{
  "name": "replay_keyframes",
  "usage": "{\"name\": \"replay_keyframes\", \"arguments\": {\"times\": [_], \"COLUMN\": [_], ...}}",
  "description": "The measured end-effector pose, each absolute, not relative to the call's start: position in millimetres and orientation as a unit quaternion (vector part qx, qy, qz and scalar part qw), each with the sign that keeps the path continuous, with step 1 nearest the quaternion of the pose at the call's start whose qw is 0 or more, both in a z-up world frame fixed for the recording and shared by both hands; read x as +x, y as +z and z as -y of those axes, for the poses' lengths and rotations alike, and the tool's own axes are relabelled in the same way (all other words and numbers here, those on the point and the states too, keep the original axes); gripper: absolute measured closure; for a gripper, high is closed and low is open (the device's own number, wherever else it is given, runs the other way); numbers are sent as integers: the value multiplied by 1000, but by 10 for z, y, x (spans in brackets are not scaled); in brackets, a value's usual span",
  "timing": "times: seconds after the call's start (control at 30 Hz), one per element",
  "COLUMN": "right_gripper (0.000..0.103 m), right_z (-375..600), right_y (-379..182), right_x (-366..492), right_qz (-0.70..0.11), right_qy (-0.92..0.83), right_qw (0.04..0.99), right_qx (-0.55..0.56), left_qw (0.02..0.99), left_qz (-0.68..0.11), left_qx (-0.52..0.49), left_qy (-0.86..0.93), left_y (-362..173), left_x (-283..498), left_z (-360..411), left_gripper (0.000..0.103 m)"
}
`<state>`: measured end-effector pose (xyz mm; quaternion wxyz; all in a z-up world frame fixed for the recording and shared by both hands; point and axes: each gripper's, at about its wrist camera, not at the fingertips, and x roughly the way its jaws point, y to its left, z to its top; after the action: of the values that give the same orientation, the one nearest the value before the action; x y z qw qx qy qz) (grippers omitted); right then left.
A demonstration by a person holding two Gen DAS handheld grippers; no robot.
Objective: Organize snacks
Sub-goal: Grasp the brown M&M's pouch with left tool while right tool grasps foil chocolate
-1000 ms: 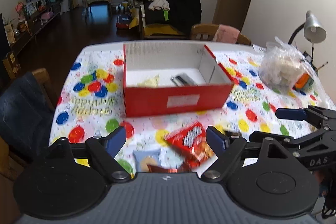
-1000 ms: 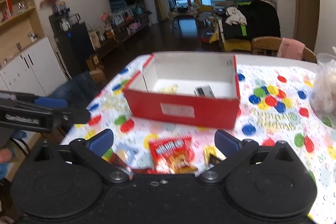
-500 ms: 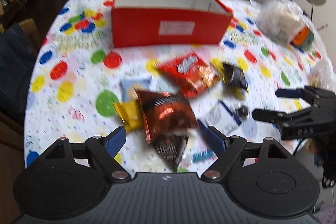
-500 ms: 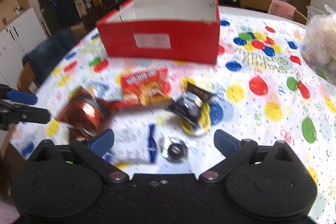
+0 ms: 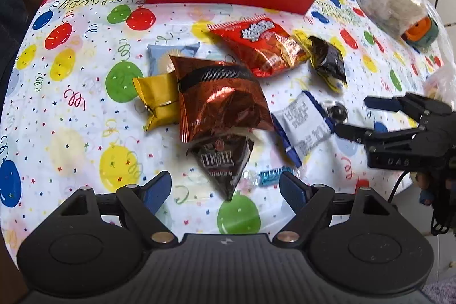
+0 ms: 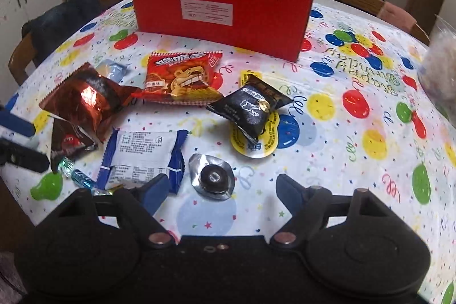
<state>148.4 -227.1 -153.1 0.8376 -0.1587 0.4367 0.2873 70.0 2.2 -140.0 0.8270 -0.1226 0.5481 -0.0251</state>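
All the snacks are still lying in front of the red box (image 6: pixel 221 19). The left gripper (image 5: pixel 225 185) is hovering wide and empty; the right gripper (image 6: pixel 219 185) is closing around the foil-wrapped round snack (image 6: pixel 212 177), not yet gripping.

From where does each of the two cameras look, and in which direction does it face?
Left wrist: sits on the left gripper, faces steeply down at the snack pile; its own open fingers and the right gripper show.
Right wrist: sits on the right gripper, jaws closing on nothing, faces down toward the red box; the left gripper's fingertips show at the left edge.
Shared: box, copper foil bag.
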Motion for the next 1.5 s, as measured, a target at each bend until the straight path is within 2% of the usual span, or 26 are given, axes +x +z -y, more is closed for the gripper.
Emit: {"name": "replay_keyframes", "arguments": {"times": [0.27, 0.4, 0.8, 0.87, 0.9, 0.97, 1.03, 1.5], "right_gripper": [41, 50, 70, 72, 78, 78, 78, 79], "right_z": [2247, 2233, 2218, 2223, 2229, 2245, 2268, 2425], "right_y": [-1613, -1612, -1620, -1615, -1613, -1611, -1614, -1539], "right_x": [1606, 1603, 1591, 1592, 1593, 1604, 1613, 1513], "right_qz": [-441, -435, -440, -440, -440, -441, -445, -450], "right_qy": [302, 315, 327, 326, 324, 319, 315, 279], "right_qw": [830, 827, 822, 823, 824, 826, 828, 845], "right_qx": [-160, -166, -154, -152, -149, -143, -132, -78], "left_qw": [828, 824, 813, 813, 814, 813, 812, 811], "left_qz": [-547, -550, -562, -561, -561, -562, -562, -560], "left_qx": [-123, -132, -152, -152, -151, -153, -155, -169], "left_qy": [-11, -12, -12, -16, -17, -20, -26, -24], "left_y": [-1462, -1496, -1601, -1596, -1593, -1592, -1590, -1556], "left_x": [821, 863, 944, 946, 945, 941, 930, 817], "left_z": [-18, -33, -87, -79, -76, -74, -67, -171], "left_gripper": [23, 34, 53, 59, 60, 63, 70, 74]}}
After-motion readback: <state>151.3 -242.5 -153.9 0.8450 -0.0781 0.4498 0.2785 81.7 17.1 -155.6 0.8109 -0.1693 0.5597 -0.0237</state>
